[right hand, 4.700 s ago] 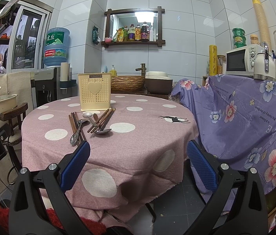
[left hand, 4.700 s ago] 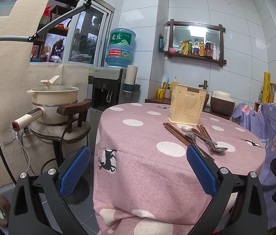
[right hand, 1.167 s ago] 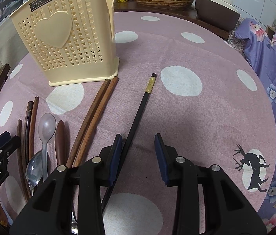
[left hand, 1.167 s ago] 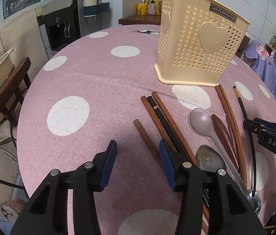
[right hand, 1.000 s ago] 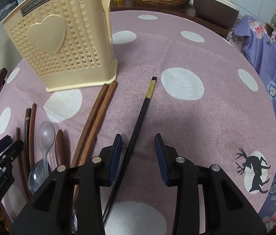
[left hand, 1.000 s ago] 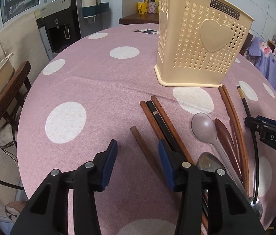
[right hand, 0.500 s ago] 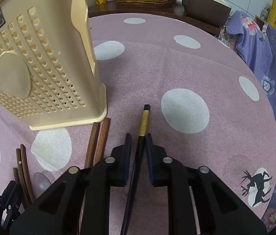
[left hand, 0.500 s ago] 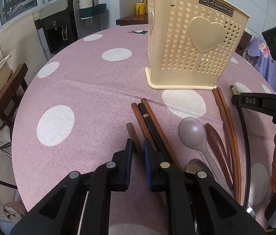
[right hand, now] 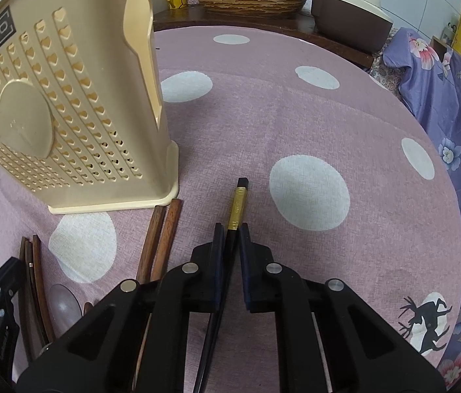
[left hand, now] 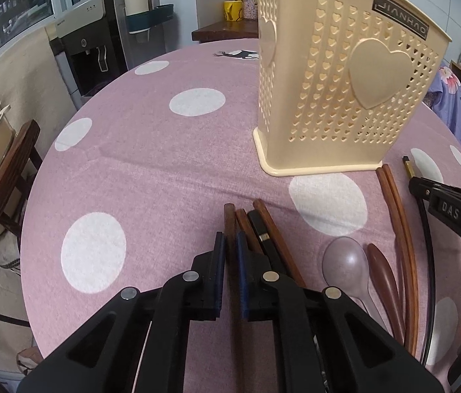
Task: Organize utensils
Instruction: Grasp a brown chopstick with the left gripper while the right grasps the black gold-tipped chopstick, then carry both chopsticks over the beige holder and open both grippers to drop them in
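My left gripper (left hand: 229, 244) is clamped on a brown chopstick (left hand: 229, 217), my right gripper (right hand: 230, 235) on a black chopstick (right hand: 237, 208); both lie on the tablecloth (left hand: 151, 170) by the holder (left hand: 338, 75).

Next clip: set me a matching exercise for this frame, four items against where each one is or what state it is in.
Items:
1. brown wooden chopstick
2. black chopstick with gold band
3. pale translucent plastic spoon
4. cream perforated utensil basket

States:
A. standing upright
B. between left gripper fingers
C. lying flat, ungripped
D. between right gripper fingers

Pairs: 1-B, 2-D, 3-C, 4-A
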